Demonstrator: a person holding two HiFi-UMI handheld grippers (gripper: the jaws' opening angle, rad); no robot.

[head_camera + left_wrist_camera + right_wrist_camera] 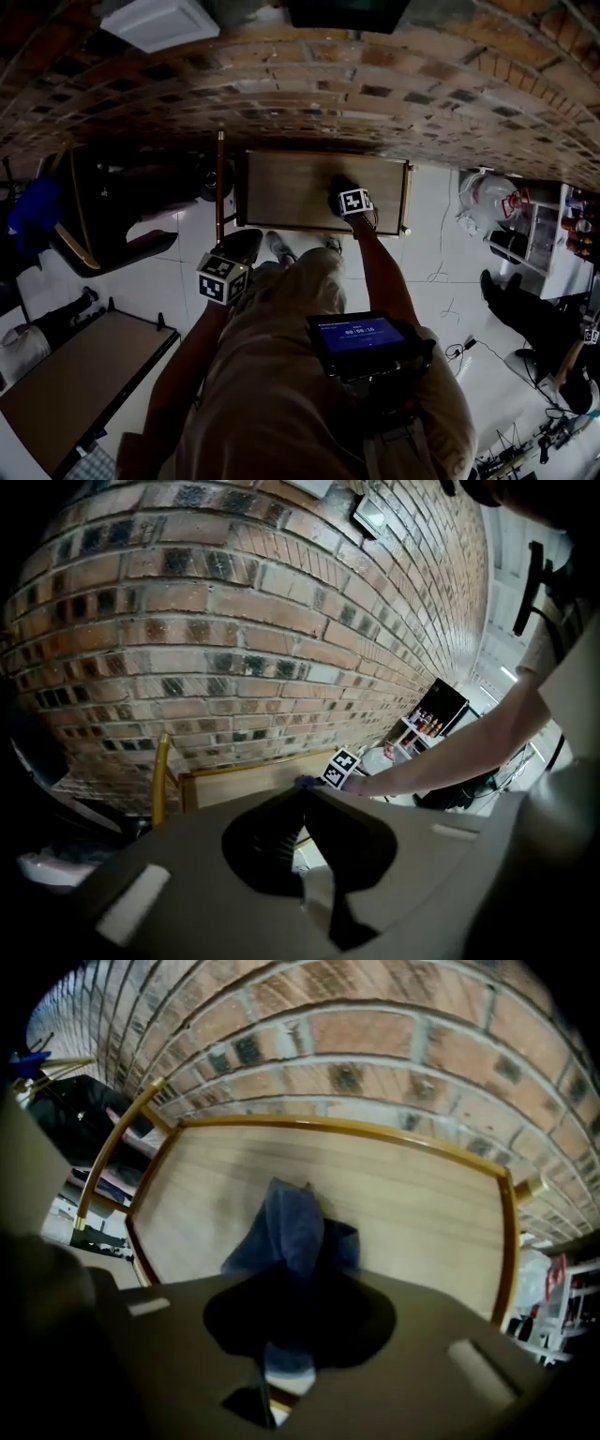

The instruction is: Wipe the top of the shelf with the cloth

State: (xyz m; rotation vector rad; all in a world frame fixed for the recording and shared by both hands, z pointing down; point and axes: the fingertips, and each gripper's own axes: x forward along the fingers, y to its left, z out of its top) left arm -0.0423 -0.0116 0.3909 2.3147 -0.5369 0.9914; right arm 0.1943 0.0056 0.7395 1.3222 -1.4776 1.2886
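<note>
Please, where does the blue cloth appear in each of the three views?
Head view: the cloth is a dark patch at centre, on the shelf top, beside the marker cube.
Left gripper view: a small blue bit at centre, left of that cube.
Right gripper view: centre, gripped by the right tongs.
Shared landmark: the shelf top's golden rail.

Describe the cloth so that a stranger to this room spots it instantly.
Find the brick wall; against it stands a shelf with a pale wooden top and brass-coloured rail. On that top rests a crumpled blue cloth, pinched in the right claw: the only soft, blue thing there.
</note>
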